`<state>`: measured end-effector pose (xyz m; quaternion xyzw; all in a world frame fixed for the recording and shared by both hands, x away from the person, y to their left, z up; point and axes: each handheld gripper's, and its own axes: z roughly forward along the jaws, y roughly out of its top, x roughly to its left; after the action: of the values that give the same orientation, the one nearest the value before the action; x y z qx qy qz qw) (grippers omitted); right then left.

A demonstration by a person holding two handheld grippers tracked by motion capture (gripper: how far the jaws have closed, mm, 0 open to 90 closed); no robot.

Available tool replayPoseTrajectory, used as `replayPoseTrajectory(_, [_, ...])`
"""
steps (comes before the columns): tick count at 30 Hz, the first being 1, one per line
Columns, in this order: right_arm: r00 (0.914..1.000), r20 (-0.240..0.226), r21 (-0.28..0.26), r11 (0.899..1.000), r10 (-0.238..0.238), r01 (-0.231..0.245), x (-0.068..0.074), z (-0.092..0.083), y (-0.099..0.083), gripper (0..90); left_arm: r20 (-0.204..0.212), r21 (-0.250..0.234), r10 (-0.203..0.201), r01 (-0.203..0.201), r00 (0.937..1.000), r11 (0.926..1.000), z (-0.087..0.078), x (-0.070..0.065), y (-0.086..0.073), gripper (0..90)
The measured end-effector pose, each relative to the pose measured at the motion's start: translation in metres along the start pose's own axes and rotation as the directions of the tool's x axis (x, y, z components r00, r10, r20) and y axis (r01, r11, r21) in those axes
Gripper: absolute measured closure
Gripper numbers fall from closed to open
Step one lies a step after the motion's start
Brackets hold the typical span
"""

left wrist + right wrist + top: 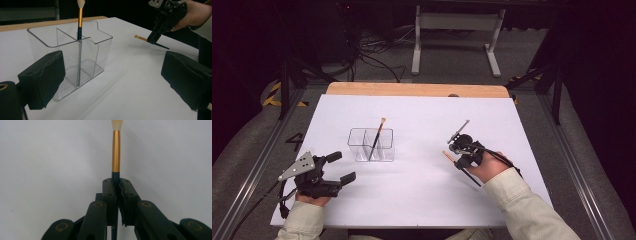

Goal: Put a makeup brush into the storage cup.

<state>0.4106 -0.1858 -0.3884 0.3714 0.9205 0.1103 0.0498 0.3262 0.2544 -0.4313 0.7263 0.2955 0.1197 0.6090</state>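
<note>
A clear plastic organiser (384, 149) with several compartments stands left of the sheet's centre, close ahead of my left gripper in its view (100, 50). One brush (377, 136) leans upright in it, pale tip up (80, 17). My left gripper (341, 167) rests near the front left, open, nothing between its pads (43, 80). My right gripper (460, 161) is low over the sheet at the right, shut on a second brush (115, 150) by its dark handle. That brush's gold ferrule and pale tip (446, 154) stick out past the fingertips (153, 38).
A white sheet (422, 190) covers the table, with a wooden edge (412, 89) showing at the back. Metal rails (257, 165) run along both sides. Beyond the table are cables and a white stand (457, 22) on the floor.
</note>
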Motion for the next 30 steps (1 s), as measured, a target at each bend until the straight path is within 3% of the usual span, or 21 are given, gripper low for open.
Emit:
replayPoseTrajectory(5, [0.9999,-0.005,-0.090,0.996,-0.011,0.011,0.001,-0.015,-0.003,83.7,0.017,-0.012,-0.001,0.001,0.9999,0.9999,0.002,-0.002,0.002,6.4])
replayPoseTrajectory(10, [0.9995,-0.007,-0.185,0.982,-0.031,0.029,0.003,-0.028,-0.007,83.6,0.040,-0.020,-0.007,0.007,0.9992,0.9998,0.003,-0.003,0.004,8.9])
replayPoseTrajectory(13, [0.9990,-0.021,-0.262,0.965,-0.040,0.033,0.005,-0.036,-0.011,83.7,0.049,-0.021,-0.001,0.002,0.9988,0.9998,0.005,-0.005,0.006,9.1])
replayPoseTrajectory(17, [0.9968,-0.024,-0.375,0.925,-0.076,0.061,0.008,-0.042,-0.016,83.7,0.066,-0.024,0.010,-0.008,0.9978,0.9997,0.009,-0.009,0.010,8.5])
replayPoseTrajectory(18, [0.9968,-0.024,-0.375,0.925,-0.076,0.061,0.008,-0.042,-0.016,83.7,0.066,-0.024,0.010,-0.008,0.9978,0.9997,0.009,-0.009,0.010,8.1])
replayPoseTrajectory(19, [0.9953,-0.023,-0.432,0.899,-0.094,0.075,0.009,-0.044,-0.019,83.7,0.075,-0.025,0.012,-0.010,0.9971,0.9996,0.012,-0.011,0.011,7.8])
replayPoseTrajectory(22, [0.9930,-0.029,-0.498,0.863,-0.114,0.085,0.012,-0.047,-0.023,83.6,0.082,-0.024,0.021,-0.019,0.9965,0.9995,0.015,-0.012,0.014,6.7])
replayPoseTrajectory(23, [0.9930,-0.029,-0.498,0.863,-0.114,0.085,0.012,-0.047,-0.023,83.6,0.082,-0.024,0.021,-0.019,0.9965,0.9995,0.015,-0.012,0.014,6.6])
replayPoseTrajectory(24, [0.9920,-0.028,-0.520,0.849,-0.123,0.091,0.013,-0.048,-0.024,83.7,0.084,-0.026,0.026,-0.024,0.9961,0.9994,0.016,-0.013,0.015,6.6])
replayPoseTrajectory(26, [0.9876,-0.037,-0.584,0.805,-0.153,0.103,0.015,-0.051,-0.026,83.7,0.091,-0.031,0.025,-0.023,0.9956,0.9993,0.017,-0.014,0.017,6.3])
replayPoseTrajectory(27, [0.9866,-0.042,-0.599,0.794,-0.158,0.102,0.016,-0.052,-0.026,83.7,0.092,-0.035,0.030,-0.027,0.9953,0.9990,0.019,-0.015,0.018,6.3])
replayPoseTrajectory(29, [0.9827,-0.050,-0.644,0.758,-0.178,0.105,0.018,-0.054,-0.027,83.7,0.094,-0.034,0.033,-0.030,0.9951,0.9990,0.020,-0.016,0.020,6.3])
replayPoseTrajectory(30, [0.9818,-0.056,-0.659,0.746,-0.182,0.101,0.019,-0.054,-0.027,83.6,0.095,-0.039,0.036,-0.033,0.9948,0.9987,0.021,-0.017,0.020,6.5])
